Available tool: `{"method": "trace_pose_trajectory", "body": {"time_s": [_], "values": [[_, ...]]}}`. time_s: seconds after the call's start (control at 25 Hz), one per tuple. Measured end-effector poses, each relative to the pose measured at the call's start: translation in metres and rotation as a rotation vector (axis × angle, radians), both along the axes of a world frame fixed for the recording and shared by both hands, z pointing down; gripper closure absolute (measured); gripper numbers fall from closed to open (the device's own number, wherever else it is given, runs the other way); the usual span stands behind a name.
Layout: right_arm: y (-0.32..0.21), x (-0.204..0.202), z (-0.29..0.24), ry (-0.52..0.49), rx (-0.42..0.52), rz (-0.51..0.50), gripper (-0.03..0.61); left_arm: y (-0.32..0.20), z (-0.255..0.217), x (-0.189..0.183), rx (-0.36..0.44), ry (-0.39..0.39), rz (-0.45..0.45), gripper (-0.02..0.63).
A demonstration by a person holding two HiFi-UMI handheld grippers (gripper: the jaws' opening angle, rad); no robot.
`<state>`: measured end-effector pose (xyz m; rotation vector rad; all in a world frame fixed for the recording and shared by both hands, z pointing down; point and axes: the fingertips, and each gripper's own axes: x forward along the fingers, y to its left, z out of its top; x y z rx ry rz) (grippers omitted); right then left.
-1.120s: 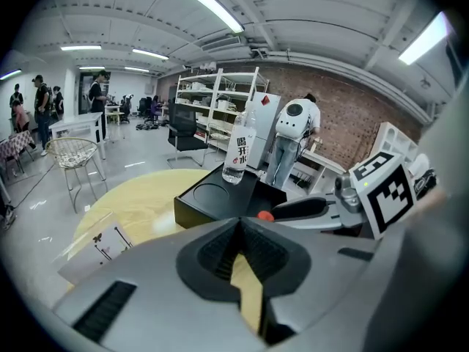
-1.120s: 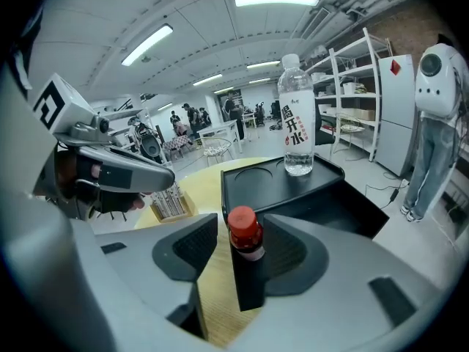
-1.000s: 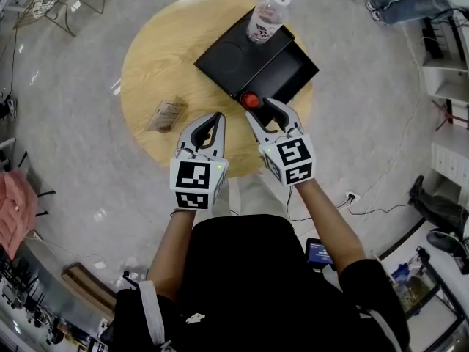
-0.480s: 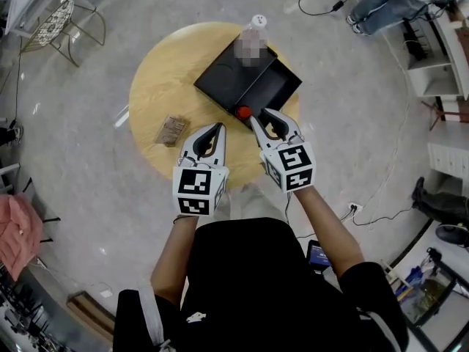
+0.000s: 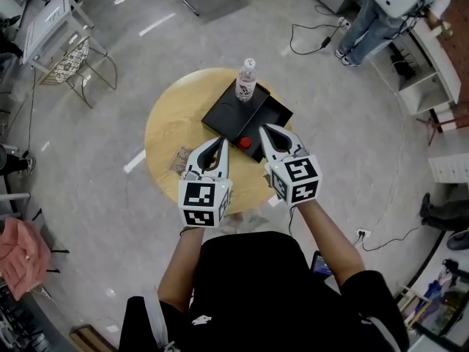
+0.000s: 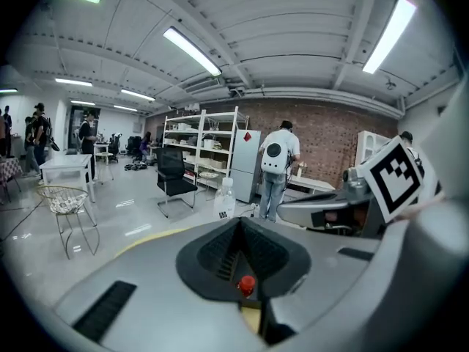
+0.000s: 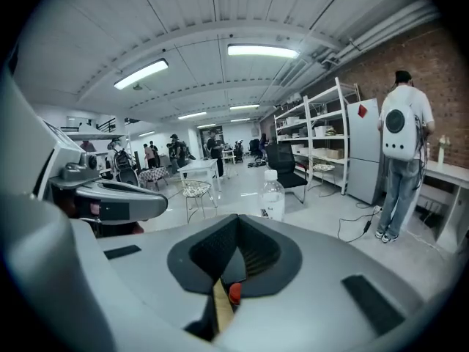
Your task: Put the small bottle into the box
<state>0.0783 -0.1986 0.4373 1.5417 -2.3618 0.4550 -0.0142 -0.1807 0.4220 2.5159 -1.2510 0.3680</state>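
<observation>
A small red-capped bottle (image 5: 245, 143) sits at the near edge of the open black box (image 5: 229, 116) on the round wooden table (image 5: 170, 127). Through the jaws it shows as a red spot in the left gripper view (image 6: 247, 285) and the right gripper view (image 7: 234, 292). My left gripper (image 5: 220, 141) is shut and empty, held above the table's near side. Beside it, my right gripper (image 5: 264, 129) has just been closing with nothing between its jaws, and is shut above the box's near corner. A clear water bottle (image 5: 246, 80) stands at the box's far edge.
A brown packet (image 5: 180, 160) lies on the table left of the left gripper. A wire chair (image 5: 69, 61) stands at the far left. A person (image 5: 385, 6) stands at the back right by shelves (image 5: 425, 79), with cables (image 5: 311, 39) on the floor.
Both grippers have risen well above the table, which now looks smaller. The right jaws, open by the red-capped bottle a second ago, have shut empty. The bottle stays at the box.
</observation>
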Motion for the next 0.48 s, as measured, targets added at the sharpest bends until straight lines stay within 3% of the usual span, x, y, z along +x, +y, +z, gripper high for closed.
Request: {"method": "trace_pose_trajectory", "body": {"time_s": [0.48], "values": [[0.009,-0.009,-0.092,0.008,0.152,-0.025,0.577,0.005,-0.089,-0.003,0.163,0.024,-0.008,0.603]]}}
